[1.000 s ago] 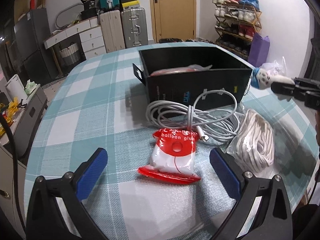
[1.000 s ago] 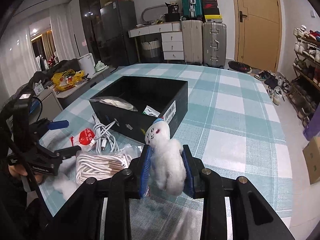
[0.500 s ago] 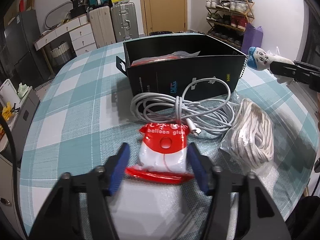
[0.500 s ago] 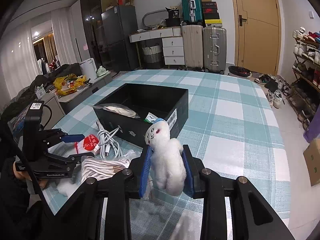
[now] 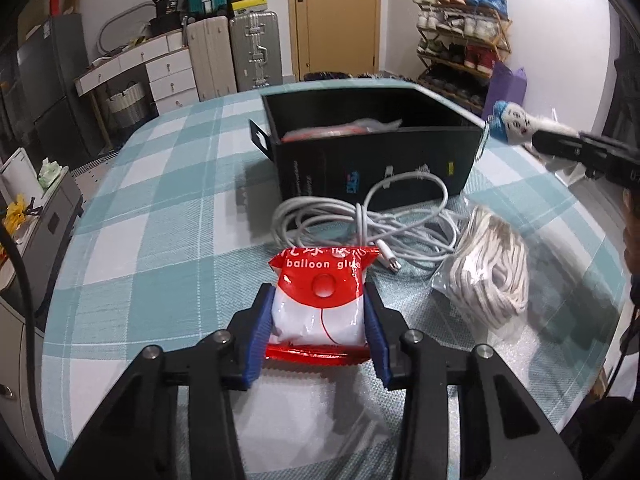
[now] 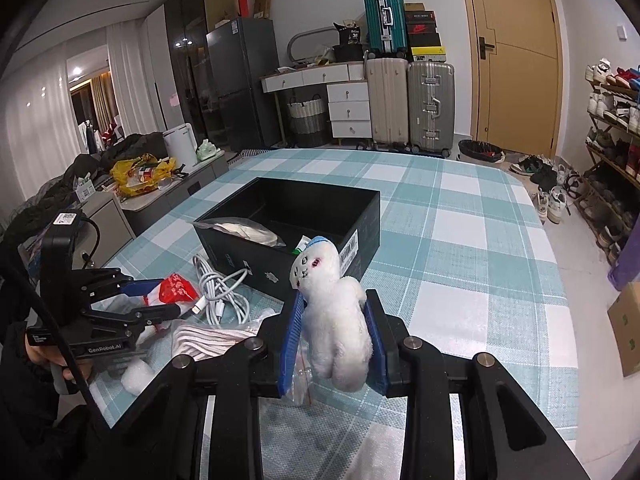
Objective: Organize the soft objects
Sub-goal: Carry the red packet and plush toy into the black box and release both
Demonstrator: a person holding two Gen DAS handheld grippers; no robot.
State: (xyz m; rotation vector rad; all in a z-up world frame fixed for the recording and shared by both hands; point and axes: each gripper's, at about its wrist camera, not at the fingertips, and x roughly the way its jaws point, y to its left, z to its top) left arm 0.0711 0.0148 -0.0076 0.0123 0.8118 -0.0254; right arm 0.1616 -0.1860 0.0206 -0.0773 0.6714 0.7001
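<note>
A red and white "balloon glue" packet [image 5: 320,280] lies on the checked tablecloth. My left gripper [image 5: 319,300] is closing on it, and both blue pads touch its sides. My right gripper [image 6: 334,300] is shut on a white plush toy [image 6: 336,320] with a blue cap, held upright above the table just in front of the black box's [image 6: 360,216] near corner. The same plush toy [image 5: 516,122] shows at the right of the left wrist view, beside the black box [image 5: 372,160]. A bagged item lies inside the box.
A coiled white cable [image 5: 360,220] lies against the box front. A clear bag of white rope [image 5: 492,276] sits to its right. White foam sheet [image 5: 288,412] lies under the left gripper. Beyond the table are suitcases [image 6: 408,100] and a shoe rack [image 5: 460,40].
The left gripper's jaws went from wide apart to closed around the balloon glue packet. The right gripper has kept its hold on the plush toy and barely shifted.
</note>
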